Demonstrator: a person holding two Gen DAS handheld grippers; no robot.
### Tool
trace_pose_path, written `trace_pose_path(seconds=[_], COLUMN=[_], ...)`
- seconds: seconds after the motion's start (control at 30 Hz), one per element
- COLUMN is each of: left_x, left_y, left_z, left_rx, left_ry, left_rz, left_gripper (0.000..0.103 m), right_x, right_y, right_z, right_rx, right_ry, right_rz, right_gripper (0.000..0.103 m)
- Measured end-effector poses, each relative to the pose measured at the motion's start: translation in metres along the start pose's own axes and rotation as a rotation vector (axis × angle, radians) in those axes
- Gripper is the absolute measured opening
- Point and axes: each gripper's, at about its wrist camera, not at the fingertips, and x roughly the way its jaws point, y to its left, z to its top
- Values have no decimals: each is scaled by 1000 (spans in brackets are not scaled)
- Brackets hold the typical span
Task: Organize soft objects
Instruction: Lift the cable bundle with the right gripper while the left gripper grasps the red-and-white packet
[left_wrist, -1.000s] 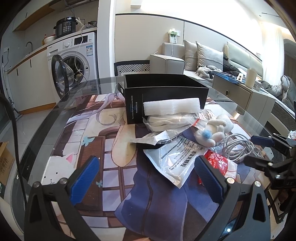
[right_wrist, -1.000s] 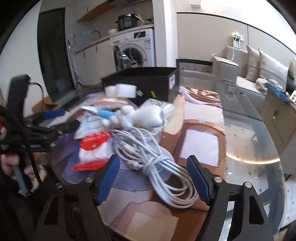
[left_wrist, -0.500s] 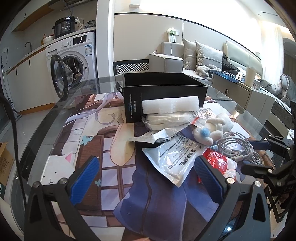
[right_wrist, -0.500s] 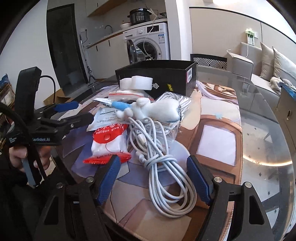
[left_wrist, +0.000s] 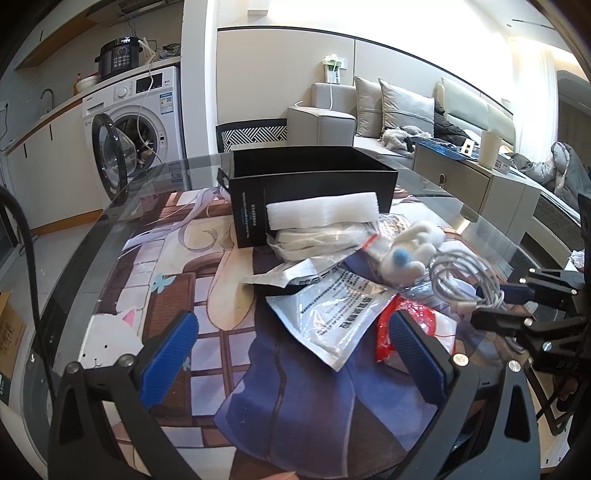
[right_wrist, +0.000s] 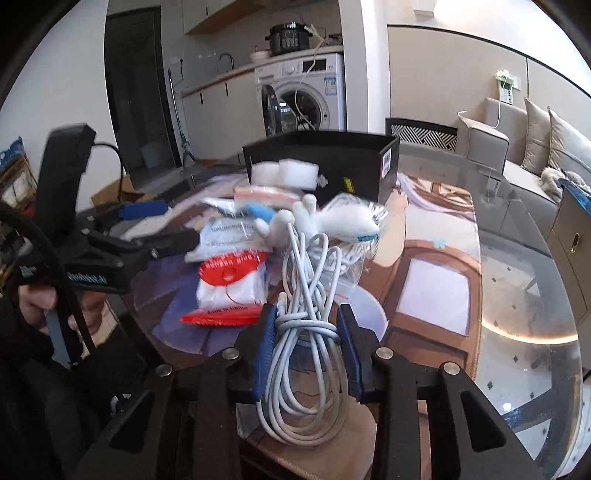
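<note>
- Presently, right gripper (right_wrist: 306, 341): jaws closed on the bundled white cable (right_wrist: 303, 354), blue pads pressing both sides of its wrapped waist.
- Left gripper (left_wrist: 291, 354): jaws spread wide, holding nothing, above the printed mat (left_wrist: 177, 295) on the glass counter (right_wrist: 524, 332).
- White plush toy (right_wrist: 347, 221) lies atop the pile, touching the cable's far loops.
- Foam block (left_wrist: 321, 212) leans against the black box (left_wrist: 314, 177).
- Red-and-white packet (right_wrist: 229, 284) lies just left of the cable.
</note>
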Motion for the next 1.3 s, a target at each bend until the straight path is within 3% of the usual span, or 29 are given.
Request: trace_pose_path(seconds=[0.33,0.8,0.93,1.17,1.3], left_x=[-8,-9,-10,5,10], left_y=[-27,-57,-69,-81,-83], left_z=[-2,0,-1,-4,-5], left_rx=[96,211,268,311,317], left_ry=[2,-3,-3,70,86], left_rz=[-90,-261,-294,-274,-249], left_gripper=[103,101,90,74,54], right_x=[-28,-30,-29,-27,-27], right_y=[-4,-13,-15,-16,-15], right_z=[7,6,5,4,4], right_rx=[37,71,75,79,76], right_ry=[-134,-147,-147,-140,-139], right_rz=[-25,-50,-51,-52,-47], right_gripper=[34,34,34,34,34])
